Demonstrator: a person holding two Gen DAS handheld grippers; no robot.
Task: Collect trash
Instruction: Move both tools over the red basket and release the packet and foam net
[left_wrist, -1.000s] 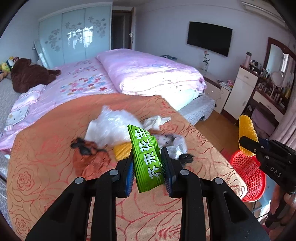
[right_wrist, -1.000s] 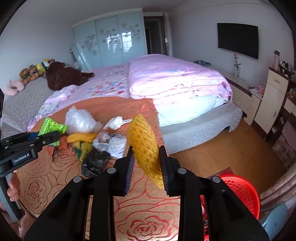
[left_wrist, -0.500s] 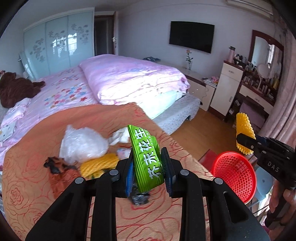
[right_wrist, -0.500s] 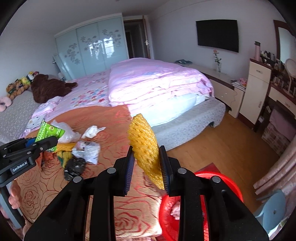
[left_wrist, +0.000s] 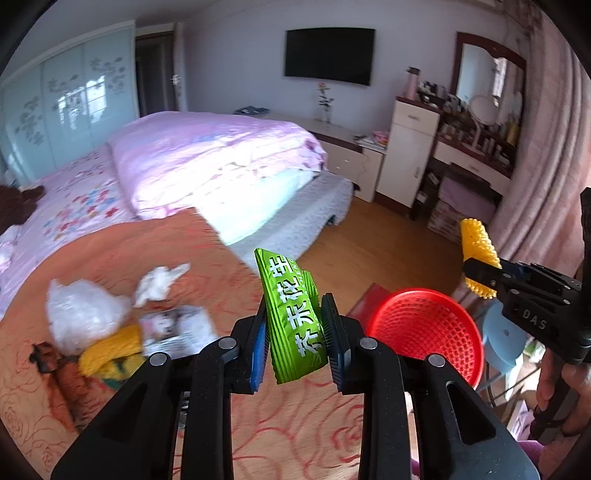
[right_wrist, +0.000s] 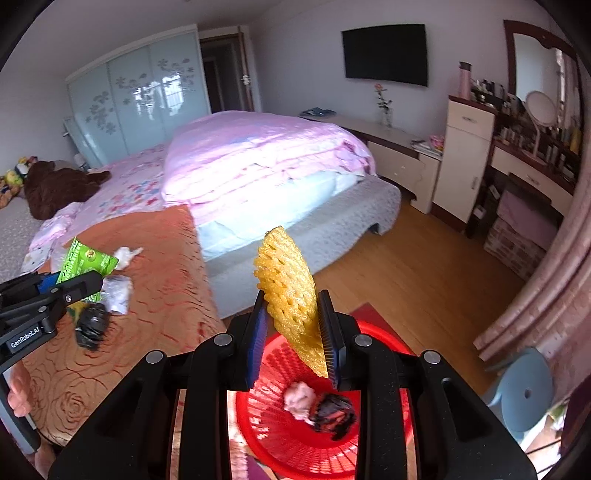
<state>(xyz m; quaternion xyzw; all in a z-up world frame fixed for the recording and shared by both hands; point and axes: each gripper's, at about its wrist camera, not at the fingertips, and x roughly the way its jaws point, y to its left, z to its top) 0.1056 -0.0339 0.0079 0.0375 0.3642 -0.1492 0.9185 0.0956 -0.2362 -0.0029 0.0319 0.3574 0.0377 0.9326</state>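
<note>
My left gripper (left_wrist: 295, 343) is shut on a green snack wrapper (left_wrist: 291, 314), held over the orange quilt's edge, left of the red basket (left_wrist: 424, 332). In the right wrist view the same wrapper (right_wrist: 86, 262) shows at the far left in the left gripper (right_wrist: 74, 288). My right gripper (right_wrist: 293, 332) is shut on a yellow foam net (right_wrist: 290, 295) directly above the red basket (right_wrist: 280, 435), which holds a pink wad (right_wrist: 299, 400) and a dark scrap (right_wrist: 332, 415). The foam net (left_wrist: 476, 258) in the right gripper (left_wrist: 480, 273) appears at the right of the left wrist view.
More trash lies on the orange quilt (left_wrist: 122, 243): a clear plastic bag (left_wrist: 83, 317), white tissue (left_wrist: 159, 284), a printed wrapper (left_wrist: 177, 328), a yellow net (left_wrist: 110, 354), and a black lump (right_wrist: 90, 328). A blue stool (right_wrist: 521, 391) stands right of the basket. Wood floor, bed and dresser lie beyond.
Both grippers swung right, away from the trash pile toward the floor side. The red basket now lies directly under the right gripper and nearer the left one. Both grips are unchanged.
</note>
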